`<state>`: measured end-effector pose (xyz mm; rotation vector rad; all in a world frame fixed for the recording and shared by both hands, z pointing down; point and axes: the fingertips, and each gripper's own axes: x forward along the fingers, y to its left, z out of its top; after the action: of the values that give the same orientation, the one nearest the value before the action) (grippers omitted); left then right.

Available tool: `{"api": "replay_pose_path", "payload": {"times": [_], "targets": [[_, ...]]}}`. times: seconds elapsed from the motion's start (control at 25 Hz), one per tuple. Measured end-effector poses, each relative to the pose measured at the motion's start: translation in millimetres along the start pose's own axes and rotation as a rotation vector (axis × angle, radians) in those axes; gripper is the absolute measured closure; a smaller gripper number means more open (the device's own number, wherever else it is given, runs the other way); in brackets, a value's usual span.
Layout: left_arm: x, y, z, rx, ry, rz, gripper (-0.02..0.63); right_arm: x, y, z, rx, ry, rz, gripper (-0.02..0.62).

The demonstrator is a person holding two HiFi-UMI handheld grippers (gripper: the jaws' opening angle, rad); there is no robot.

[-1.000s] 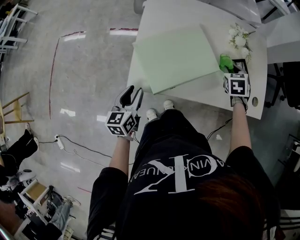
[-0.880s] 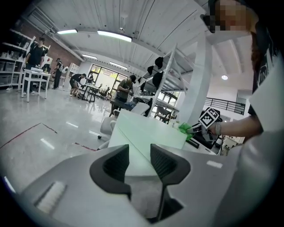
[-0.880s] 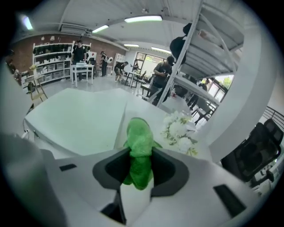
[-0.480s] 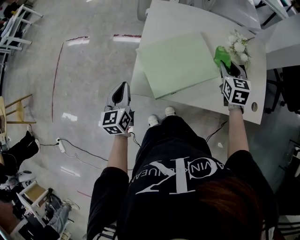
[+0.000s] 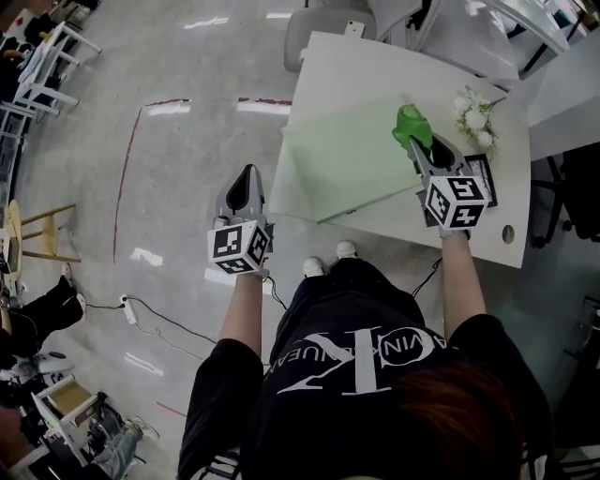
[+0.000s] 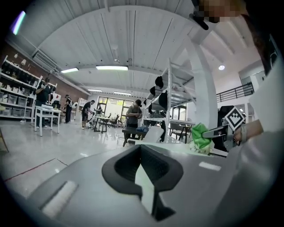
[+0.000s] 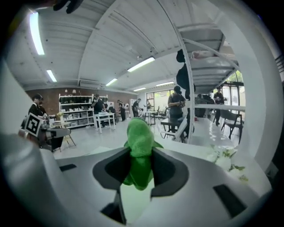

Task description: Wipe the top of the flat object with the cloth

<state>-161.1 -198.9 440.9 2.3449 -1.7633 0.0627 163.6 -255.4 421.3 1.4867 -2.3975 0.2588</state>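
Your right tongs are clenched on the green cloth; in the right gripper view a wad of it bulges out past the pads and a tail hangs down between them. The cloth sits over the far right corner of the pale green sheet. You cannot tell from these views whether it touches the sheet.

Your left tongs are clamped together on nothing. They hang over the floor, off the worktop and just left of its near left corner.

The sheet lies flat and skewed on the white worktop. Its left corner comes close to the worktop's left edge and its near corner close to the near edge. Nothing lies on it besides the cloth over that far right corner.

Just right of your right tongs, white flowers lie near the worktop's right edge, and a dark flat thing shows beside the tongs, partly hidden. A second table stands close on the right, and a chair stands at the far left corner.

To your left the floor is open, with a red line marked on it and a cable trailing near your feet. In the gripper views people stand at tables farther back in the room.
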Motion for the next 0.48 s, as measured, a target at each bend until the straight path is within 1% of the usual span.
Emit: {"api": "replay_pose_path", "payload": {"times": [0.08, 0.24, 0.48], "targets": [[2, 1, 9, 0.009, -0.016, 0.004, 0.595, 2, 11, 10, -0.013, -0.028, 0.038, 0.466], [7, 2, 24, 0.018, -0.049, 0.013, 0.595, 5, 23, 28, -0.035, -0.073, 0.081, 0.466], [10, 9, 47, 0.041, -0.087, 0.026, 0.595, 8, 36, 52, -0.047, -0.131, 0.107, 0.466]]}}
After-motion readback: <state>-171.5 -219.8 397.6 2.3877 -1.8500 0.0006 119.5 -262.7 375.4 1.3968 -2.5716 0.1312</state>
